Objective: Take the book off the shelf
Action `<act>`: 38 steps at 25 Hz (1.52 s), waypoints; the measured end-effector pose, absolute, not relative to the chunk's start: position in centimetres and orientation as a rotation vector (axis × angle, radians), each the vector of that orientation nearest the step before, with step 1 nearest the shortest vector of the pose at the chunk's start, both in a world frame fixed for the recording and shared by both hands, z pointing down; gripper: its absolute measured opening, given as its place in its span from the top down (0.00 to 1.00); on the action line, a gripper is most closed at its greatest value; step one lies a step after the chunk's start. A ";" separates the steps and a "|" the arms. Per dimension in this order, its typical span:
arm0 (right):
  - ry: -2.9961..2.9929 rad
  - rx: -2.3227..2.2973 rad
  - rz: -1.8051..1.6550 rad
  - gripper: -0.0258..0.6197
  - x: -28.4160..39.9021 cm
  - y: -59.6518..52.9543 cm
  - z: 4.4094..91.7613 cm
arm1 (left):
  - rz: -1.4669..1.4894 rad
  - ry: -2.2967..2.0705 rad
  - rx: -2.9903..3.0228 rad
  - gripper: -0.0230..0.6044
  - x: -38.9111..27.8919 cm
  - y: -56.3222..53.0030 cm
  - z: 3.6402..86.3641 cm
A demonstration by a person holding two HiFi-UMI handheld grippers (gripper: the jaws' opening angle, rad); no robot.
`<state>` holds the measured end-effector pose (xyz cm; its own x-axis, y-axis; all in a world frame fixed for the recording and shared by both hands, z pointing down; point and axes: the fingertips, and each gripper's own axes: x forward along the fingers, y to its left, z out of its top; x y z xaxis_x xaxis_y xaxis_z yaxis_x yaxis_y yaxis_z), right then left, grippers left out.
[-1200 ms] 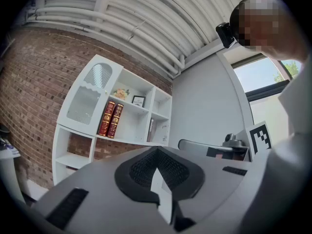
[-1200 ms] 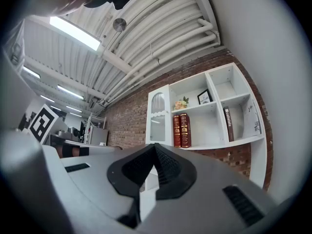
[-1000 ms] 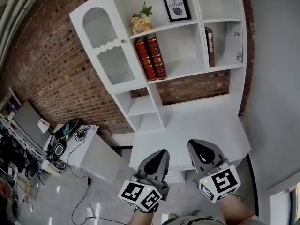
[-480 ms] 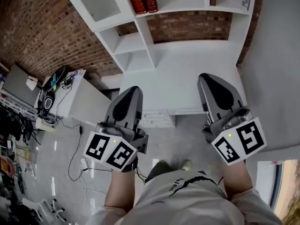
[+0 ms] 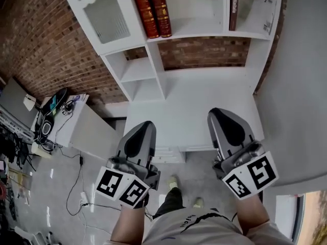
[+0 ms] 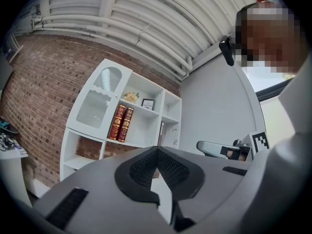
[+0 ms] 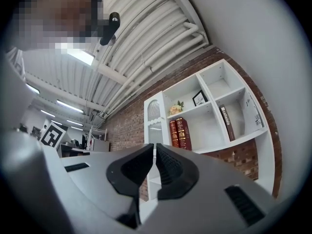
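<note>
Two red books [image 5: 153,10] stand side by side on a shelf of the white unit [image 5: 204,32], and a slim dark book [image 5: 234,6] stands alone in the compartment to their right. In the head view my left gripper [image 5: 144,124] and right gripper [image 5: 216,112] hang low in front of the unit's white counter [image 5: 199,101], well short of the books. Both are shut and hold nothing. The left gripper view looks past shut jaws to the red books [image 6: 122,123] and the dark book [image 6: 161,132]. The right gripper view shows the red books [image 7: 180,133] and the dark book [image 7: 227,122].
A glass cabinet door [image 5: 104,19] is left of the red books. Flowers [image 7: 176,108] and a framed picture [image 7: 199,98] sit one shelf up. A cluttered side desk [image 5: 56,119] and floor cables [image 5: 76,188] lie at the left, below a brick wall [image 5: 41,50]. A grey wall [image 5: 301,86] is at the right.
The head view dipped towards the floor, then rose partway, so the books are in sight again. Both grippers have stayed shut and low in front of the counter.
</note>
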<state>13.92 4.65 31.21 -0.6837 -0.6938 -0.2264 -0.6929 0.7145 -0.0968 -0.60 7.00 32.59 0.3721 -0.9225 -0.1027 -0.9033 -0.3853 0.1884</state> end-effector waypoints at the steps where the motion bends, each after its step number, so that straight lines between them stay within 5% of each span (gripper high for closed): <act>1: 2.682 -1.106 0.024 0.93 13.4 3.8 30.9 | -0.302 -1.664 2.529 0.95 -0.6 6.0 32.4; 30: 2.572 -1.450 0.221 0.92 -1.9 -24.1 26.5 | -0.350 -1.400 2.798 0.95 -10.1 -20.9 29.5; 38: 2.551 -1.530 0.260 0.74 -2.8 -32.1 26.2 | -0.350 -1.494 2.767 0.95 -10.9 -25.2 28.5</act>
<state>-2.80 -32.08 26.18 -0.4658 -0.8568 -0.2211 -0.8838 0.4628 0.0688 -10.92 -25.18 28.49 0.5296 -0.8233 -0.2041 -0.8282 -0.5539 0.0853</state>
